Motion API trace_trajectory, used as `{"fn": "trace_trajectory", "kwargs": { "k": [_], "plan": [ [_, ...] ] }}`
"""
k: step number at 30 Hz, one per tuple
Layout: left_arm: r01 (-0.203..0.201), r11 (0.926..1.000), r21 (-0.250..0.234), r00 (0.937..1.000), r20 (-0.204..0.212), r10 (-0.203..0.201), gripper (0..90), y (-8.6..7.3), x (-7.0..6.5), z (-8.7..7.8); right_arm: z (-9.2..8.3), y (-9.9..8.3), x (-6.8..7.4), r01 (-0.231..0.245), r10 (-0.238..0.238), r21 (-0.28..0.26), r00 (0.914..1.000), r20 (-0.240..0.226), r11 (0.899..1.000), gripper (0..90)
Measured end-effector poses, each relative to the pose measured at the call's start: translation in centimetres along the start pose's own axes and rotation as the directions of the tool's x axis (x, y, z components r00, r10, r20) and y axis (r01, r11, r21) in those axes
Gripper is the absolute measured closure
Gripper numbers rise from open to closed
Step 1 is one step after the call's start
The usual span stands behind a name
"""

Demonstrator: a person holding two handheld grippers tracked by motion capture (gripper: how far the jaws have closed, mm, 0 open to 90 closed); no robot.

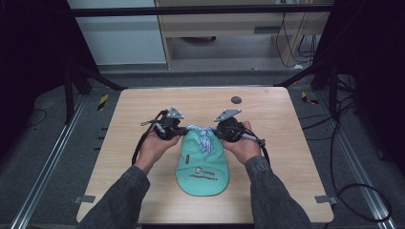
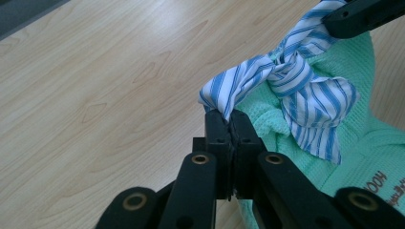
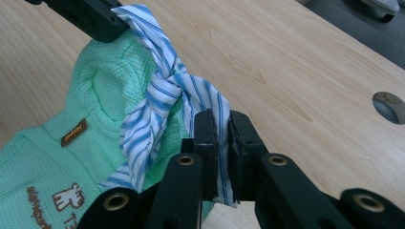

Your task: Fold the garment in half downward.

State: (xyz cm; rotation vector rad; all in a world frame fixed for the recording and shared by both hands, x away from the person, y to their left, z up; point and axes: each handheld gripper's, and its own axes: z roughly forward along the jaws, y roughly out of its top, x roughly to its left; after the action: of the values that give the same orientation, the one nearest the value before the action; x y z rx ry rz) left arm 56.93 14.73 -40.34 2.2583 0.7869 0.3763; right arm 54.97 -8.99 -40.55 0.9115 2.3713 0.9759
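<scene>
A mint-green knitted garment with a brown printed logo lies on the wooden table, its top end lifted. A blue-and-white striped tie is knotted at its collar. My left gripper is shut on the tie's left end. My right gripper is shut on the other end, which runs down between its jaws. The knot hangs between the two grippers, with loose striped tails drooping over the green fabric.
A small dark round disc is set into the table at the far right, seen as a grey hole in the right gripper view. Metal rails and cables run along the floor on both sides of the table.
</scene>
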Motion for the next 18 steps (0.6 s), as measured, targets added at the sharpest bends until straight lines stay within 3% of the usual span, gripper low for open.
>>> {"fn": "trace_trajectory", "kwargs": {
  "k": [18],
  "plan": [
    [-0.014,0.9999,-0.004,0.9999,-0.007,0.014,88.4,0.77,-0.04,-0.47,-0.25,0.64,-0.29,0.016,-0.016,0.010,0.9998,0.011,1.000,83.2]
  ]
}}
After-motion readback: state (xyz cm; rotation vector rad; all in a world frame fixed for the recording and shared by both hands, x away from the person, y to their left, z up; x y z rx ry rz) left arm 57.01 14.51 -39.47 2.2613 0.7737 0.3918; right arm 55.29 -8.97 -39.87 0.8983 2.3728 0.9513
